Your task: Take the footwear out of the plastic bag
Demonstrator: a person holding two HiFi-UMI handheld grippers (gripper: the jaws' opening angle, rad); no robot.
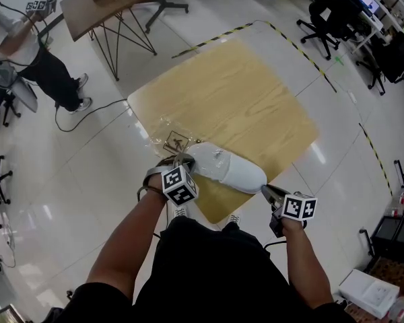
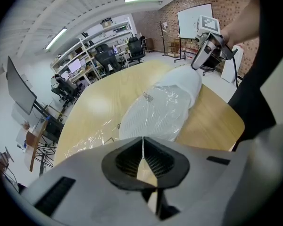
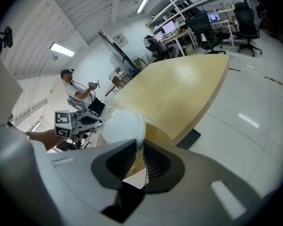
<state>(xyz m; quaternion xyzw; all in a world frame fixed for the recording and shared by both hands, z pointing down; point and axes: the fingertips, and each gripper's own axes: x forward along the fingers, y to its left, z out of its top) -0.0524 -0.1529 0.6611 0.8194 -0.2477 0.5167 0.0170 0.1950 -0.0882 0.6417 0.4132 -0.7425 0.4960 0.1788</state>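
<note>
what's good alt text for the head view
A white shoe in a clear plastic bag lies on the near corner of a light wooden table, seen from above. The left gripper pinches the bag at one end, the right gripper grips the shoe's other end; another person stands at top left.

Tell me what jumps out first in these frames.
A white shoe, partly inside a clear bag, lies at the near edge of a pale wooden table. The left gripper has its jaws shut on the bag film at one end. The right gripper seems to grip the shoe at the other end.
</note>
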